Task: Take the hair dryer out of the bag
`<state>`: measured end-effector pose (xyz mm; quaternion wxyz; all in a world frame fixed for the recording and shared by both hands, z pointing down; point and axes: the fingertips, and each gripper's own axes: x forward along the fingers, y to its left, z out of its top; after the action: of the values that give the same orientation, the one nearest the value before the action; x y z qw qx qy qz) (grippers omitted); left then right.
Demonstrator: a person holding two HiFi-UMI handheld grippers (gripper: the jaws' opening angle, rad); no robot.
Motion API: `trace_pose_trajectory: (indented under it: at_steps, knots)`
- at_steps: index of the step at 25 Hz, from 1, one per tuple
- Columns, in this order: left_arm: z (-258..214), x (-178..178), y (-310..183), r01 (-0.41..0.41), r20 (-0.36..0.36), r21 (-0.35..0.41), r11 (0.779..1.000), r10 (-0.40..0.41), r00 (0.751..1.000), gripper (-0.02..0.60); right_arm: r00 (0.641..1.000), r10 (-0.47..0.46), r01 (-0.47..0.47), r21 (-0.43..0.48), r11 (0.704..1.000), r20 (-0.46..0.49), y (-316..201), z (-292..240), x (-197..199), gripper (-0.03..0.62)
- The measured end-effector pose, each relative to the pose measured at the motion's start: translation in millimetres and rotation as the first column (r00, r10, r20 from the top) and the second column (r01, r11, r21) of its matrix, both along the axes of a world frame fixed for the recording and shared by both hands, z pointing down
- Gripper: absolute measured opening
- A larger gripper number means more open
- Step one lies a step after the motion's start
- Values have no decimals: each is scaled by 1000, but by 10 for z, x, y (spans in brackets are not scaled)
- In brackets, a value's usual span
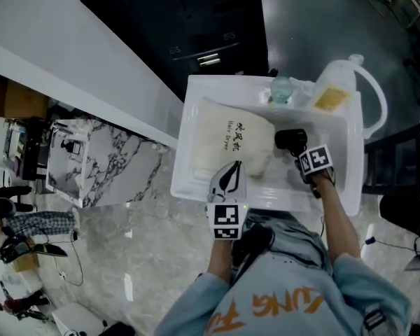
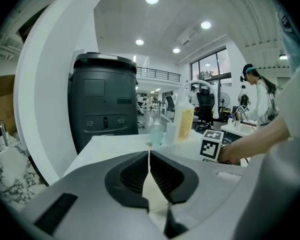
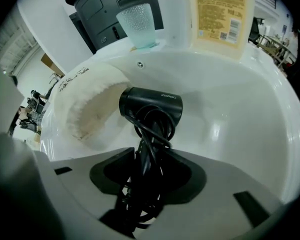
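While the dryer (image 3: 151, 106) is pinched by its cord-wrapped handle in the right claw (image 3: 147, 159), it is held inside the white sink (image 1: 196, 96), just beside the cream bag (image 1: 227, 142). The bag's near edge is pinched in the left claw (image 2: 149, 156), whose jaws are pressed together on the cloth. A bottle (image 1: 334, 89) and a cup (image 3: 138, 19) are seen at the far rim.

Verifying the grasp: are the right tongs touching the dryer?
Touching. In the right gripper view the right tongs clamp the dryer by its handle and wound cord.
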<state>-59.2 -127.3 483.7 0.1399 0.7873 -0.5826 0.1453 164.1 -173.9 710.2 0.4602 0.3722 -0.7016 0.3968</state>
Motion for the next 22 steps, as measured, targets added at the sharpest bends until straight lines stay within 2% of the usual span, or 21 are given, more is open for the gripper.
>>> trace_pose_trajectory:
  at_steps: [7,12,17,22]
  knots:
    - [82,-17,60,2,0,-25,1000,-2,1000,11,996,78,-78,-3,997,-31,-52,217,-13,173]
    - [110,-10,29,10,-9,-34,999,-11,1000,11,996,69,-69,7,998,-49,-60,300,-101,176]
    - [89,116,-46,-13,-18,-25,1000,12,1000,11,996,85,-84,-20,996,31,-77,277,-208,166]
    - [-23,203,-155,-35,-23,10,999,35,999,11,989,113,-117,40,992,95,-115,54,-114,158]
